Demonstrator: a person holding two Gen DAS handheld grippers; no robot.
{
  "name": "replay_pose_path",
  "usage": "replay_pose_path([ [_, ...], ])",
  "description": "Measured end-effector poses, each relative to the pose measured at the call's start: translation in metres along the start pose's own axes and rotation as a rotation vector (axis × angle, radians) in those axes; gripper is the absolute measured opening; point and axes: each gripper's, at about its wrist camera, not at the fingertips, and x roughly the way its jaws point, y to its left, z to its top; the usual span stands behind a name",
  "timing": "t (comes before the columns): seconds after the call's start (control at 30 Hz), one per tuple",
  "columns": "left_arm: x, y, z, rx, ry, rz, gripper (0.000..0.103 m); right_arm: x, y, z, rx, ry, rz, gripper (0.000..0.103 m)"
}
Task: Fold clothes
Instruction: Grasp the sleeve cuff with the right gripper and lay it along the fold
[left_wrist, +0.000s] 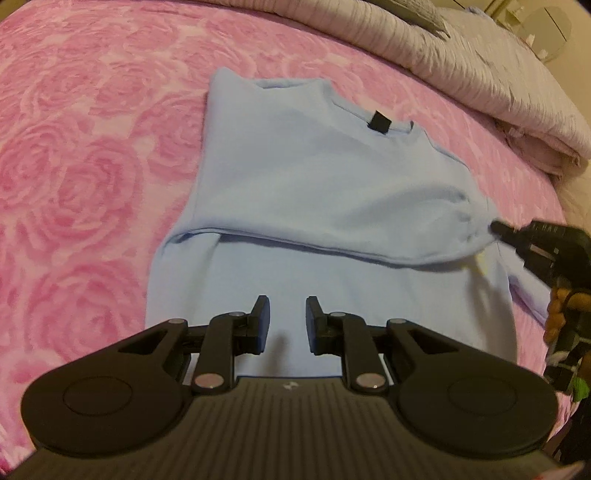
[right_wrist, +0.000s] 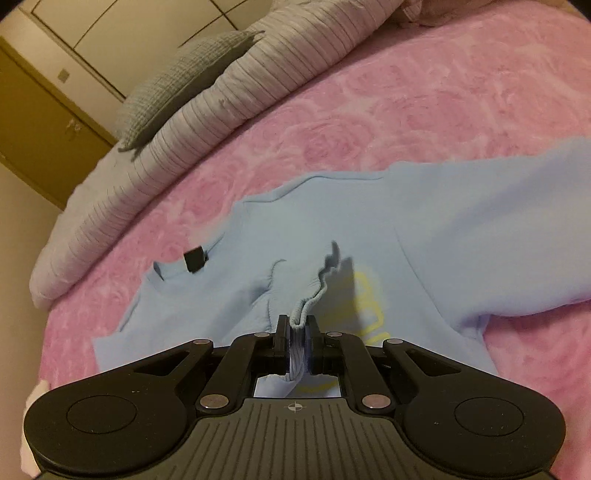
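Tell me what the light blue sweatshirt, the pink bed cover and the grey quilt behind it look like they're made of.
Light blue sweatshirt: soft matte knit, probably cotton fleece; its ribbed cuff bunches thickly.
Pink bed cover: plush, fuzzy fabric with a rose pattern, possibly fleece or velour.
Grey quilt: padded cloth stitched in narrow channels, matte; the fibre is unclear.

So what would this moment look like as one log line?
task: fold clothes | right gripper: shut on sweatshirt cuff | left gripper: open, empty, above light blue sweatshirt
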Motion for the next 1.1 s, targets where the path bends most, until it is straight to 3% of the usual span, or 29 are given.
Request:
replay_pose_path([
  [0.1,0.004,-0.006,0.002,0.014,0.011,0.001,0.015,-0.004,0.001,0.006,-0.048,-0.020,0.011,0.008],
  [0.17,0.007,-0.011,0.003,0.023,0.016,0.000,0.015,0.002,-0.001,0.004,-0.038,0.016,-0.055,0.008],
  [0.23,0.009,-0.018,0.005,0.036,0.017,-0.004,0.015,0.012,-0.017,0.002,0.020,0.112,-0.115,0.009],
  [0.33,0.012,-0.030,0.006,0.057,0.015,-0.006,0.015,0.012,-0.037,0.004,0.097,0.152,-0.131,0.017],
  [0.43,0.015,-0.042,0.006,0.071,0.023,-0.001,0.015,-0.013,-0.050,0.011,0.086,0.099,-0.155,0.017],
  [0.5,0.017,-0.051,0.006,0.078,0.023,-0.002,0.015,-0.032,-0.074,0.015,0.147,0.086,-0.142,0.017],
  [0.67,0.023,-0.082,0.005,0.106,0.022,-0.008,0.015,-0.101,-0.183,0.006,0.552,-0.026,-0.224,0.017],
  [0.8,0.030,-0.109,0.002,0.145,0.017,-0.005,0.016,-0.161,-0.262,-0.009,0.793,-0.228,-0.242,0.017],
  [0.83,0.032,-0.115,0.001,0.151,0.016,-0.005,0.016,-0.171,-0.275,-0.010,0.825,-0.270,-0.235,0.024],
  [0.87,0.034,-0.122,0.001,0.157,0.015,-0.005,0.016,-0.182,-0.288,-0.011,0.860,-0.309,-0.231,0.042],
  [0.93,0.036,-0.134,0.001,0.171,0.011,-0.007,0.016,-0.196,-0.308,-0.012,0.917,-0.384,-0.219,0.055],
  [1.1,0.043,-0.163,-0.001,0.205,0.007,-0.013,0.017,-0.207,-0.346,-0.001,0.953,-0.418,-0.188,0.055],
])
